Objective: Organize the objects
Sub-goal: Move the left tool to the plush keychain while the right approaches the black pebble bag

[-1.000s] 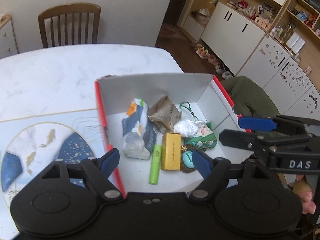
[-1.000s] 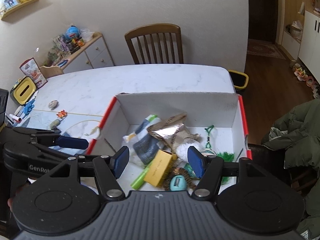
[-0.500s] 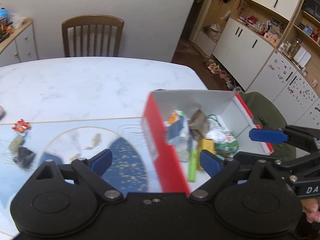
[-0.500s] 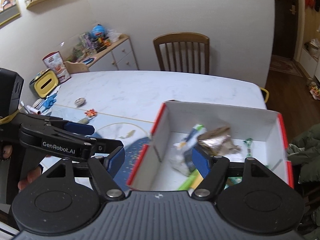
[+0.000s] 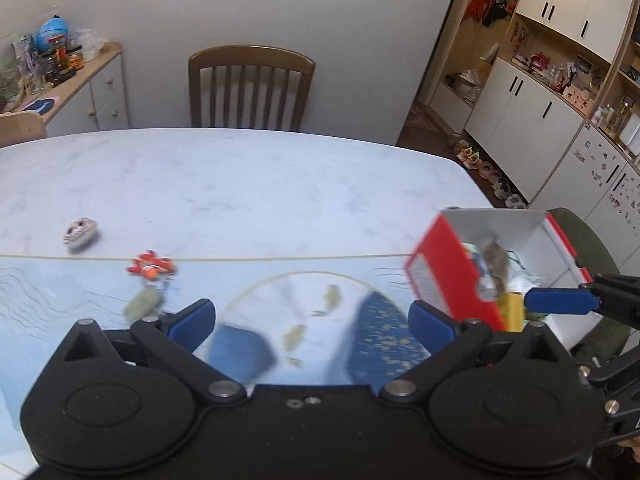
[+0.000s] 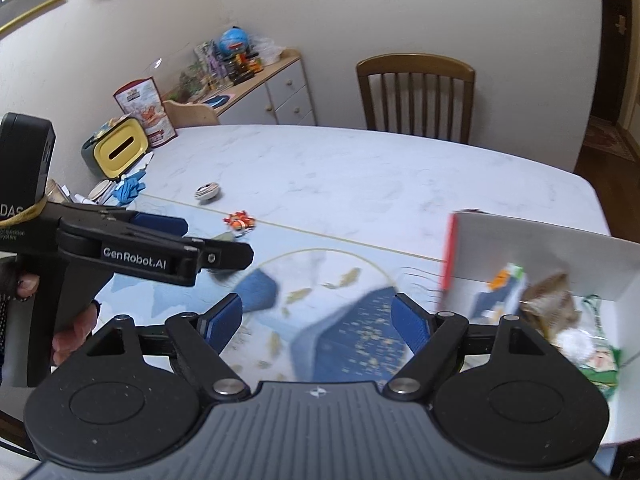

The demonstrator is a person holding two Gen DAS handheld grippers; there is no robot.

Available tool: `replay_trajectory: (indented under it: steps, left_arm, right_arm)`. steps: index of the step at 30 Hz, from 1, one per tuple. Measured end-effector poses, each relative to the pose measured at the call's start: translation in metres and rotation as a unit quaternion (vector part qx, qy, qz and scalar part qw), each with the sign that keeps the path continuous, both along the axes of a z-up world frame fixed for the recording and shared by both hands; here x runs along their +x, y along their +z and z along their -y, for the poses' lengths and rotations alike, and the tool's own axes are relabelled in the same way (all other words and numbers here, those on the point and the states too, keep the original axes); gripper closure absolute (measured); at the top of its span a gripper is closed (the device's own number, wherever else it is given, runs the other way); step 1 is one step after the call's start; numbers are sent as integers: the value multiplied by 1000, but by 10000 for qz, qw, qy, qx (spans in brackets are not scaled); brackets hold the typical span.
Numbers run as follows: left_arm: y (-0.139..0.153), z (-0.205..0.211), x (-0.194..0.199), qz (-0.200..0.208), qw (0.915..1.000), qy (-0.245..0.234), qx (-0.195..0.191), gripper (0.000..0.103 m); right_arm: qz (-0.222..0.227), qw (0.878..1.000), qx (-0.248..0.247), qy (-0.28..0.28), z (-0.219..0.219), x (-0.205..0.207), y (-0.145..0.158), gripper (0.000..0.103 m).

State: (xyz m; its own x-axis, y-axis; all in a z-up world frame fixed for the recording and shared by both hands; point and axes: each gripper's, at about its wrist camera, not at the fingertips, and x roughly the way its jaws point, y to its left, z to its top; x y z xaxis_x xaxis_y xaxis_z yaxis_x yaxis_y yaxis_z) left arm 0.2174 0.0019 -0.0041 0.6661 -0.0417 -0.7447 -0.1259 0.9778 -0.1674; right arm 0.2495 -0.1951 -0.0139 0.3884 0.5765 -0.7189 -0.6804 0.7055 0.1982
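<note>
Since a second ago both views have been swung away to the left, so the red-and-white box that was centred between the fingers is now pushed out to the right edge and the scattered bits on the left have been brought into view

Largest first: the white marble surface is seen filling most of both views, with a pale blue fish-pattern mat laid on its near part. The box is sat on the right side of the mat, open side up, and a wrapped packet, a yellow carton and some crinkly bits can be made out inside, pretty blurred though

The left claw is held wide open above the mat, nothing gripped. Same for the right claw, spread wide and empty, with the left one seen out to its left

Smaller stuff left loose on the surface, well apart from the box: a greenish lump on the mat, a red-orange toy just beyond it, and a small round patterned thing further back on bare marble
</note>
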Motion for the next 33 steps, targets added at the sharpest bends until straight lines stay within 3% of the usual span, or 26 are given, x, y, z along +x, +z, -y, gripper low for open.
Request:
replay_trajectory:
  steps: [8,18,24,33]
  left_arm:
    - [-7,-70,2,176,9992,325,130,0]
    - [-22,-157,12,4,9972,730,172,0]
    - [-36,-182,24,-47,9963,654,563,0]
    - [-75,-227,51,-286,9941,994,312,1]
  right_arm:
    - [-132,9998,-127,81,-57,-3,-14,21]
    - [-163,9990,-265,310,-125,2,-33,21]
    - [-211,9975,-396,545,-161,7,-49,21]
    - [-311,9943,-678,761,-205,18,-80,21]
